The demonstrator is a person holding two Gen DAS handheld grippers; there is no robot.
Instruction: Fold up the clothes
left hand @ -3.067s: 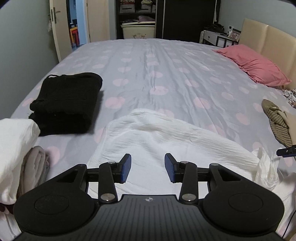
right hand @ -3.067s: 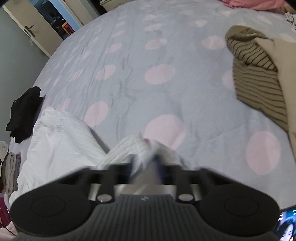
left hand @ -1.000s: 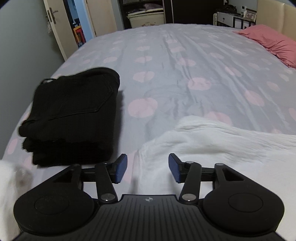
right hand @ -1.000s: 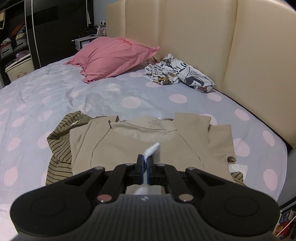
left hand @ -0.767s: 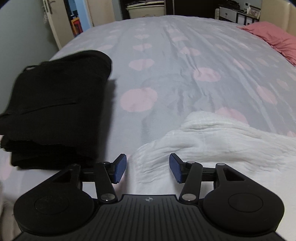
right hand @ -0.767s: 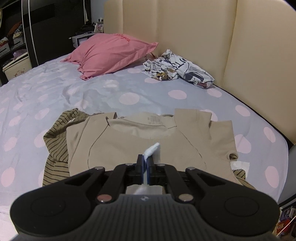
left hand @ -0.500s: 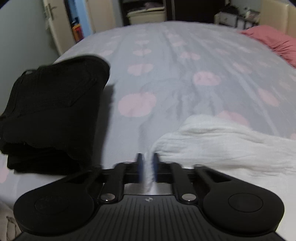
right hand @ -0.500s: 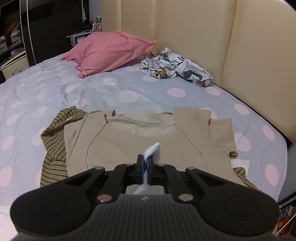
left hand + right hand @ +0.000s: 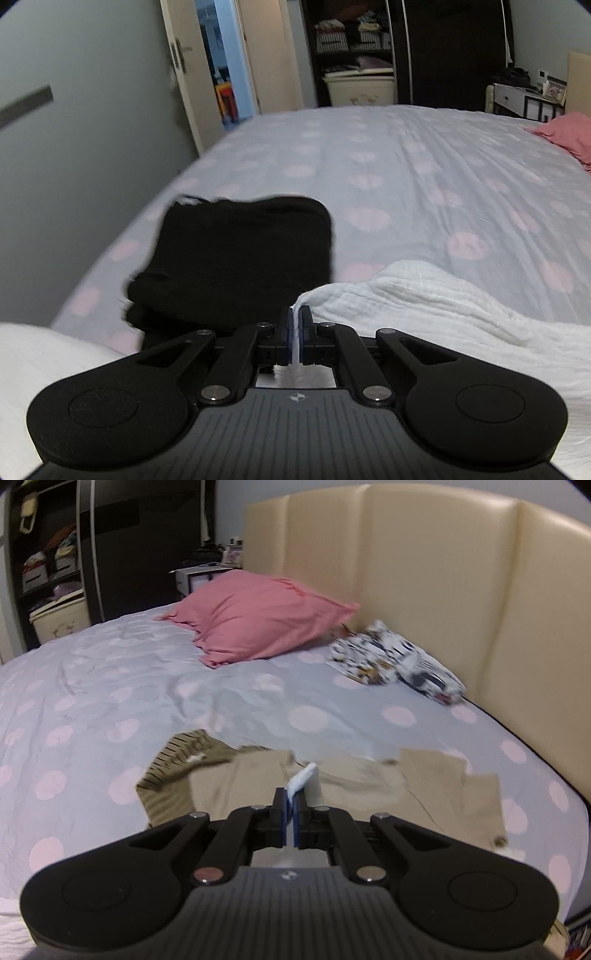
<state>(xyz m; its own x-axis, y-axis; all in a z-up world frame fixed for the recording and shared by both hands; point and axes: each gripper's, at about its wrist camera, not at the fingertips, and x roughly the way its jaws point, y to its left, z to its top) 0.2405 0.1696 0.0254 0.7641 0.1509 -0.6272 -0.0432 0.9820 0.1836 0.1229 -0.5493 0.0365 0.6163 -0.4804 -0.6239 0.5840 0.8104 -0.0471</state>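
2 hand-held grippers, both clamped on 1 white garment (image 9: 436,306) spread at the near edge of a bed w/ a grey sheet dotted pink (image 9: 406,177). L gripper (image 9: 294,325): blue pads pressed together on a pinched fold of the white cloth, which rises to a peak at the tips and trails off to the right in the left wrist view. R gripper (image 9: 291,808): pads likewise pinched tight, a small tuft of white fabric (image 9: 303,777) poking out above them. Just left of the white garment sits a folded stack of black clothing (image 9: 243,254), near the bed's left edge; more white fabric (image 9: 48,354) fills the lower-left corner. In the right wrist view, beyond the R gripper, a beige T-shirt (image 9: 424,786) lies flat on top of a brown striped garment (image 9: 166,771). Farther back, a pink pillow (image 9: 266,620) leans by the cream padded headboard (image 9: 443,572), w/ a crumpled printed white garment (image 9: 399,664) beside it. Room bkgd: open door (image 9: 192,74), dark shelving w/ baskets (image 9: 351,37).
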